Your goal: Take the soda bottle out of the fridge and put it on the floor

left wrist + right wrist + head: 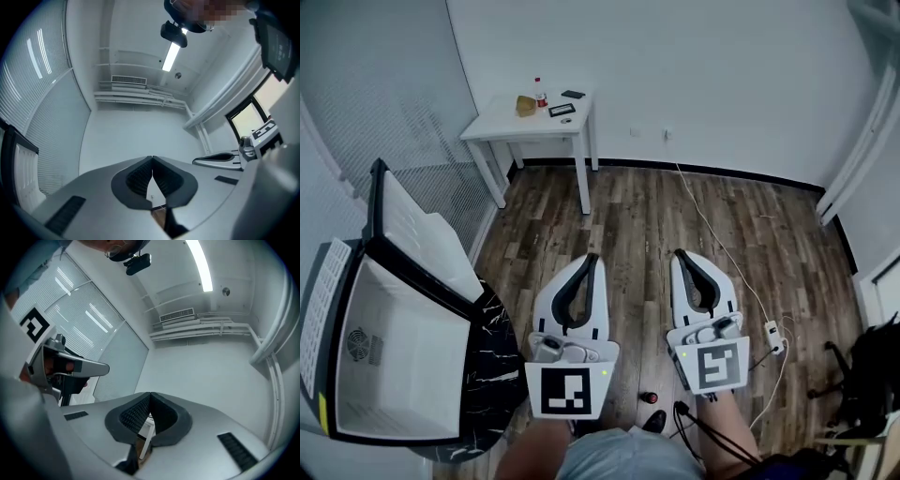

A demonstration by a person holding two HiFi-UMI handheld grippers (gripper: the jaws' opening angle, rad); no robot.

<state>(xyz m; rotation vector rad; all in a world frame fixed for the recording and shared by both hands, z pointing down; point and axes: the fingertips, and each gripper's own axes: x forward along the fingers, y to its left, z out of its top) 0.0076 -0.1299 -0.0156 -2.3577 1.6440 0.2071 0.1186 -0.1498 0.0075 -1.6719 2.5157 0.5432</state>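
Note:
A small soda bottle [540, 94] with a red cap stands on the white table [506, 124] by the far wall. At the left, the mini fridge [394, 361] stands with its door [417, 230] swung open; the white inside that shows holds nothing. My left gripper [591, 258] and right gripper [679, 253] hang side by side over the wooden floor, pointing forward, both shut with nothing between the jaws. The pads also meet in the left gripper view [152, 161] and the right gripper view [150, 397], which both look up at the wall and ceiling.
A brown lump [525, 105] and two dark flat items lie on the table. A white cable runs over the floor to a power strip [772, 332]. A small red object [649, 397] lies by my foot. Black gear [870, 375] stands at the right.

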